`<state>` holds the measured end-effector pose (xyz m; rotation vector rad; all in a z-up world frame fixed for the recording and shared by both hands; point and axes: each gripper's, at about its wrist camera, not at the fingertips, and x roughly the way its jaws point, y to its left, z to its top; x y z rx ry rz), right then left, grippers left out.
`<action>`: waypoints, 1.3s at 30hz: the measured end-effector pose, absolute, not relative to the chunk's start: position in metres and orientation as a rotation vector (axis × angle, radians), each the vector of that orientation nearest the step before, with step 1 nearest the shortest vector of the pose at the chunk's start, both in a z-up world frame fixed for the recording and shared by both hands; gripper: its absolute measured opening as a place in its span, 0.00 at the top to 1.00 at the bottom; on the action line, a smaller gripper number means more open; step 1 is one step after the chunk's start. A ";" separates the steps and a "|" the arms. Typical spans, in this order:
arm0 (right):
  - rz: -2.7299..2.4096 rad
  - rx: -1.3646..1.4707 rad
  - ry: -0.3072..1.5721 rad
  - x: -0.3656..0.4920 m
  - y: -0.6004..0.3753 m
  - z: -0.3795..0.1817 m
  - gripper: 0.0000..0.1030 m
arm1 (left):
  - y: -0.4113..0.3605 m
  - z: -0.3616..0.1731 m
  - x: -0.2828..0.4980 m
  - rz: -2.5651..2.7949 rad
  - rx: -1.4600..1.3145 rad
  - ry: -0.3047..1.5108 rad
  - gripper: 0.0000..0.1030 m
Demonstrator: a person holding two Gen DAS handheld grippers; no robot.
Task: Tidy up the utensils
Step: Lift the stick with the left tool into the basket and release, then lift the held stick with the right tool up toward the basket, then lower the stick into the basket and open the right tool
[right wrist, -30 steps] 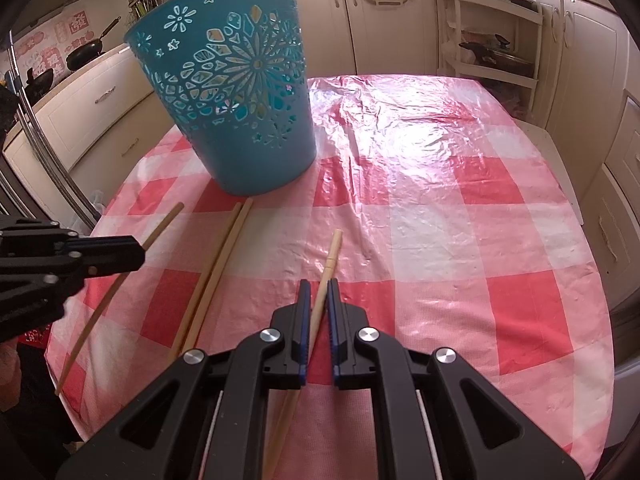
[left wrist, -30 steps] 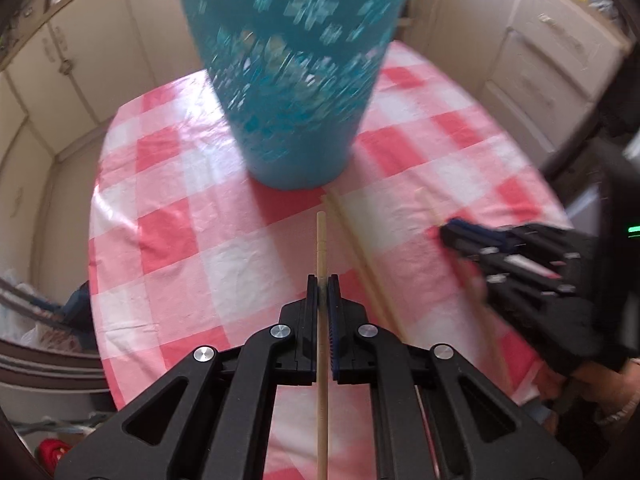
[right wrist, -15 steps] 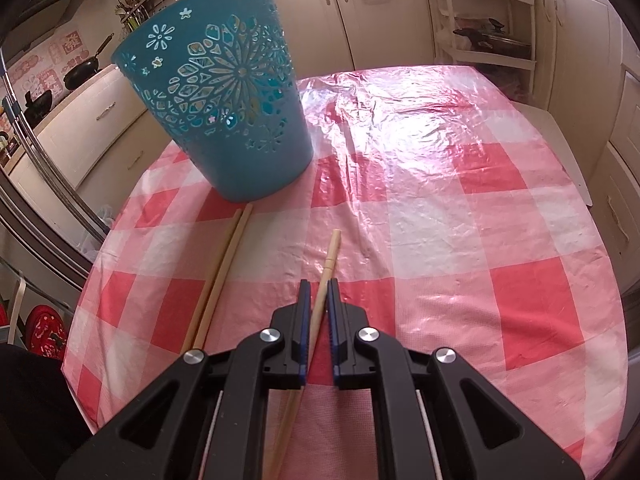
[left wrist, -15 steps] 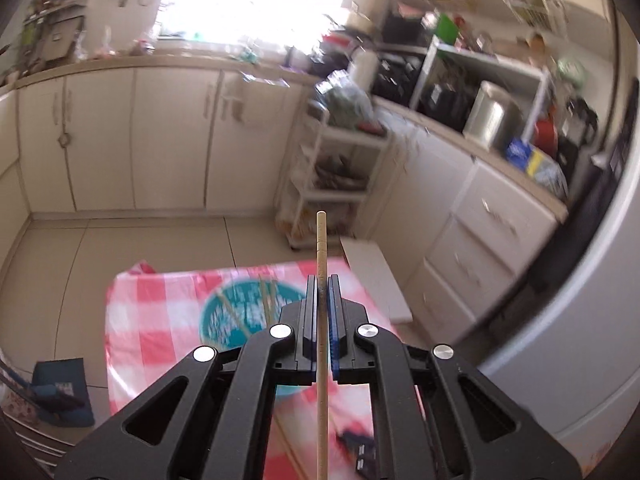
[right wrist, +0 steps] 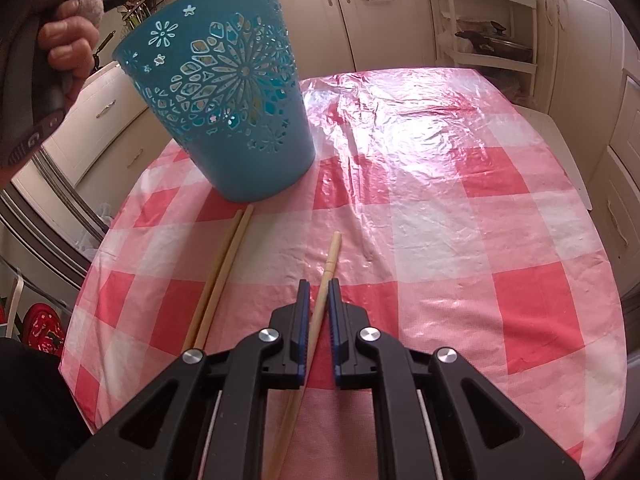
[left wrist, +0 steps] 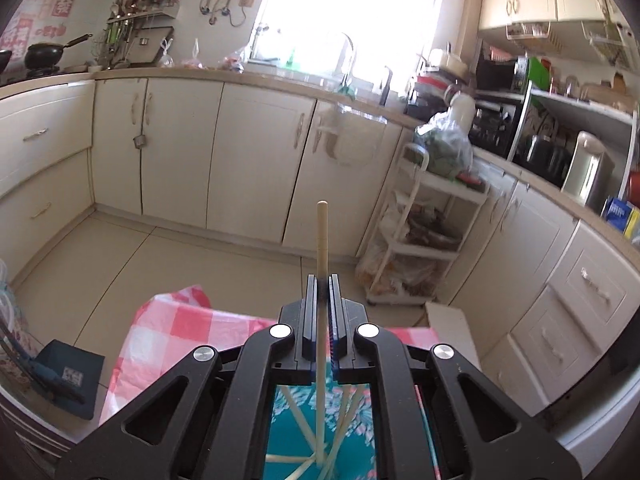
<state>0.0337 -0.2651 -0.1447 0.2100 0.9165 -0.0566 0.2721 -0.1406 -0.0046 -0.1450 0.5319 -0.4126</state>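
My left gripper (left wrist: pixel 322 280) is shut on a wooden chopstick (left wrist: pixel 321 232) and holds it upright over the blue cut-out basket (left wrist: pixel 288 432). The stick's lower end reaches down among several chopsticks (left wrist: pixel 348 420) lying inside. In the right wrist view the same basket (right wrist: pixel 224 112) stands at the far left of the checked table (right wrist: pixel 440 200). My right gripper (right wrist: pixel 319 288) sits low over the cloth, shut on another chopstick (right wrist: pixel 332 256) that lies on the table. A pair of chopsticks (right wrist: pixel 224 272) rests to its left, pointing at the basket.
A person's hand (right wrist: pixel 68 40) grips the left tool's handle above the basket at the top left. Cream kitchen cabinets (left wrist: pixel 248 152) and a white shelf trolley (left wrist: pixel 416 240) surround the table. The table's right half is bare cloth.
My left gripper has risen with its chopstick from near the tabletop to above the basket, and the stick now hangs into it. The right gripper has stayed put on its chopstick.
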 end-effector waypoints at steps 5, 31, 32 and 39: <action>-0.053 0.212 0.917 0.034 -0.266 -0.144 0.90 | -0.134 -0.030 0.255 -0.410 -0.060 0.613 0.86; -0.012 0.183 0.819 0.016 -0.259 -0.103 0.94 | 0.006 -0.029 0.200 -0.183 -0.165 0.640 0.15; 0.011 0.208 0.795 0.014 -0.260 -0.094 0.94 | 0.005 -0.029 0.199 -0.182 -0.158 0.639 0.15; 0.137 0.327 0.677 0.015 -0.253 -0.037 0.94 | 0.002 -0.033 0.201 -0.171 -0.140 0.663 0.15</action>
